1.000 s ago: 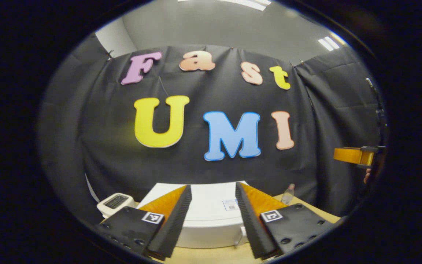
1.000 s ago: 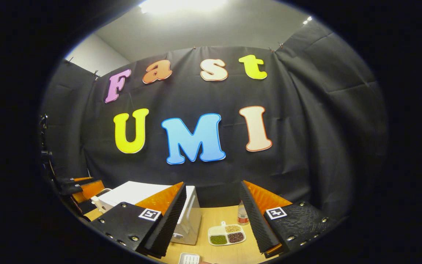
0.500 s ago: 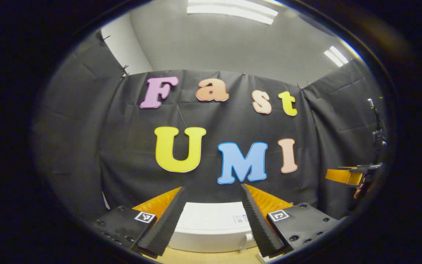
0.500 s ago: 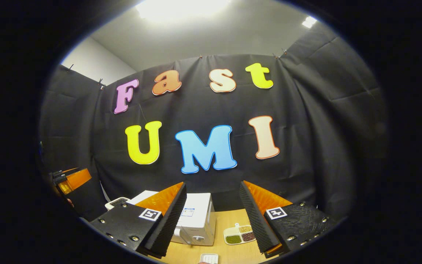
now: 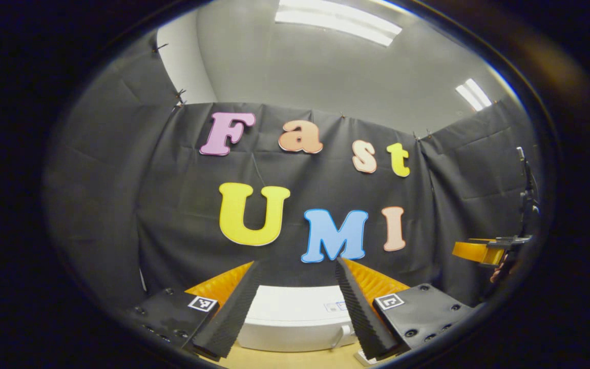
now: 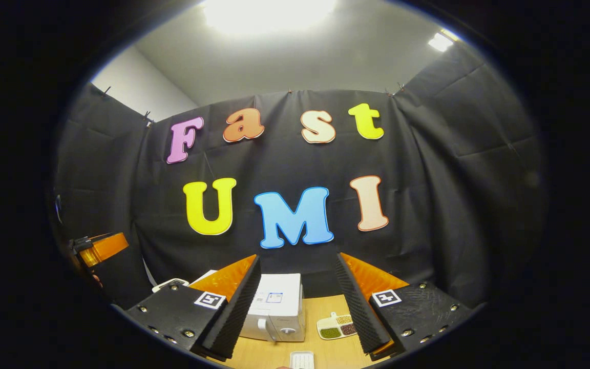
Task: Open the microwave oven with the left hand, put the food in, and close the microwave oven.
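2 tongs point(image 5: 295, 307) point(image 6: 297, 302) gape wide above 1 closed microwave point(image 6: 277, 312) and 1 food tray point(image 6: 337, 326).

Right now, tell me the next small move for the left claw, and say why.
Probably tip the left claw down and ease it toward the microwave oven. Its fingers are spread with nothing between them, and the oven sits low ahead of it, its front face hidden. In the right gripper view the oven's door looks closed.

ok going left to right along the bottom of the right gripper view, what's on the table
small white device → microwave oven → small white tray → divided dish of food
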The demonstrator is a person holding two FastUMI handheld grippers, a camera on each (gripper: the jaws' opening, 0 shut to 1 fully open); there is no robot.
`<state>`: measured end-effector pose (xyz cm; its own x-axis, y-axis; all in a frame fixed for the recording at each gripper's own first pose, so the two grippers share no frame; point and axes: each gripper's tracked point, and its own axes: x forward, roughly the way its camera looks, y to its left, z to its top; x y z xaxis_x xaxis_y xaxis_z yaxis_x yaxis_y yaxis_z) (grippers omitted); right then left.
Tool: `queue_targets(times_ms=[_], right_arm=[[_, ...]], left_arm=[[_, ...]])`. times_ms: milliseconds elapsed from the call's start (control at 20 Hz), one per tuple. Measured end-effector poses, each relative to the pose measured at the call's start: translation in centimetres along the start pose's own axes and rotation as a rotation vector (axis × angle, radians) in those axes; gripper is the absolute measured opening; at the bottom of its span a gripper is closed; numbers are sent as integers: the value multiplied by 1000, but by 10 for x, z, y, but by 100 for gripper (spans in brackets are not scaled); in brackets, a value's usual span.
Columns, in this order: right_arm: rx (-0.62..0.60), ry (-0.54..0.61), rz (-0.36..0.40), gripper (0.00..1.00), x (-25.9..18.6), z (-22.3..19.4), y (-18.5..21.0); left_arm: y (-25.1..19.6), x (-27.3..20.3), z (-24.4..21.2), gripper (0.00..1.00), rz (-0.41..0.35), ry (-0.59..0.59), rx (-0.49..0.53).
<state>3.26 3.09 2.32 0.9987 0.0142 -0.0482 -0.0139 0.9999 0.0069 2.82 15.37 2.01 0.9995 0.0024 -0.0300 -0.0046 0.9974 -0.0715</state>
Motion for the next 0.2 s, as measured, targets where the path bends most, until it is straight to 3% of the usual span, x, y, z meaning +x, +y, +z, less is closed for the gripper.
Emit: queue_targets(times_ms=[200], right_arm=[[14, 7, -4, 88, -17, -2, 18]], left_arm=[[5, -13, 4, 96, -29, -4, 3]])
